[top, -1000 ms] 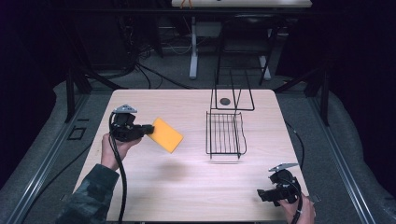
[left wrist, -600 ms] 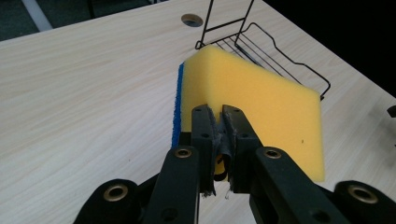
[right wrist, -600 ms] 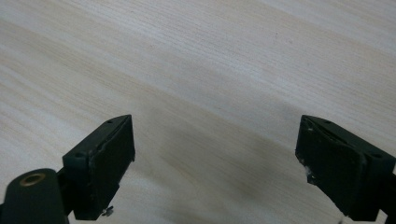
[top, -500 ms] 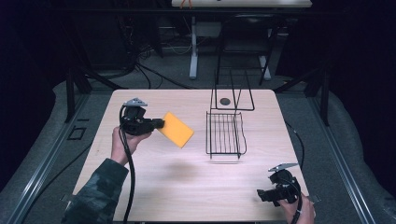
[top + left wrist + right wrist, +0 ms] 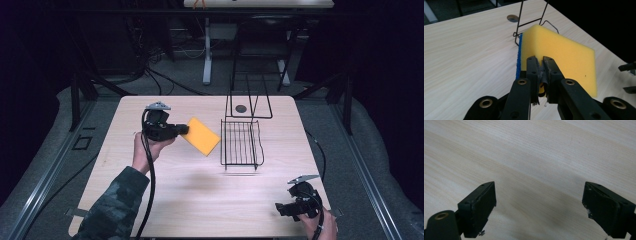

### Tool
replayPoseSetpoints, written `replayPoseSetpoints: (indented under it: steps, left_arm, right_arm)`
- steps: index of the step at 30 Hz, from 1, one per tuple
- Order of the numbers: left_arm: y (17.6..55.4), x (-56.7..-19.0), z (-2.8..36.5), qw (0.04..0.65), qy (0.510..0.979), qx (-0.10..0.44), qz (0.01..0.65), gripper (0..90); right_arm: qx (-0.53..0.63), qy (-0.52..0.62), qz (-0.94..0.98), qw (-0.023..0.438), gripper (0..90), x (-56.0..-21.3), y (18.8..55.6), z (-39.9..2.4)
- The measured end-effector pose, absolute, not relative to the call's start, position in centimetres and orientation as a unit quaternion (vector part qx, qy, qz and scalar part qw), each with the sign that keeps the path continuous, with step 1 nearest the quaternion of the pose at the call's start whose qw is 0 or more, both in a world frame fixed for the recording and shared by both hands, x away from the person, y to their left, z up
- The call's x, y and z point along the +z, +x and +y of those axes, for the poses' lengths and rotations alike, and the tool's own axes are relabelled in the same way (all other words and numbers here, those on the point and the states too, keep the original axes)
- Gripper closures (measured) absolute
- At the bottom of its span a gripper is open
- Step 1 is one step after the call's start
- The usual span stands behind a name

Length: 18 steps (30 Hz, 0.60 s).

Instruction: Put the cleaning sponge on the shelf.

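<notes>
Sponge held in the air beside the wire rack

Sponge (image 5: pixel 201 136) is the thing in hand here: a flat yellow slab with a blue scouring layer along one side, seen as a blue edge in the left gripper view (image 5: pixel 519 58). The left gripper (image 5: pixel 181 130) has its jaws pressed tight on one short end of it, the pads squeezing the foam thin between them, so the rest of the slab sticks out beyond the fingertips. From above, the sponge hangs tilted over the table (image 5: pixel 200 200), clear of the wood, with its far corner just beside the near left edge of the wire rack (image 5: pixel 241 144) but not touching it as far as can be told. The person's left hand (image 5: pixel 146 150) wraps the gripper body, and a camouflage sleeve (image 5: pixel 115 210) leads back to the bottom edge of the high view; a black cable (image 5: pixel 149 200) trails down along the forearm.

The rack is a black wire basket with a tall upright frame at its back, standing right of the table's middle. A small dark round disc (image 5: pixel 241 108) lies on the wood inside the base of that frame.

The right gripper (image 5: pixel 281 210) sits low at the near right corner of the table, well apart from sponge and rack. Its jaws stand wide apart over bare wood with nothing between them, as the right gripper view shows, the two black pads (image 5: pixel 484 207) at either side
</notes>
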<state>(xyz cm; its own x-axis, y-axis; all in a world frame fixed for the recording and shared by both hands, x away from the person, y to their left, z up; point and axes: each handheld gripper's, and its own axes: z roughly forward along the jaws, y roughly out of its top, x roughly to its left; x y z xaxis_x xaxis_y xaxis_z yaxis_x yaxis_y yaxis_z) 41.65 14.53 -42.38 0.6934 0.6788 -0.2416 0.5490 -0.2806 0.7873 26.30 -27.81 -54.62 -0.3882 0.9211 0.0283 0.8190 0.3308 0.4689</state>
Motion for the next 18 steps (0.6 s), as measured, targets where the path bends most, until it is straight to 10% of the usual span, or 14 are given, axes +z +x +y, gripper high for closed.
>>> replayPoseSetpoints:
  steps: [18]
  left_arm:
    - [42.5,-42.6,10.3,0.468,0.798,0.068,0.372,84.2]
  right_arm:
    - [0.205,0.535,0.811,0.12,11.8,-54.6,26.3,-27.6]
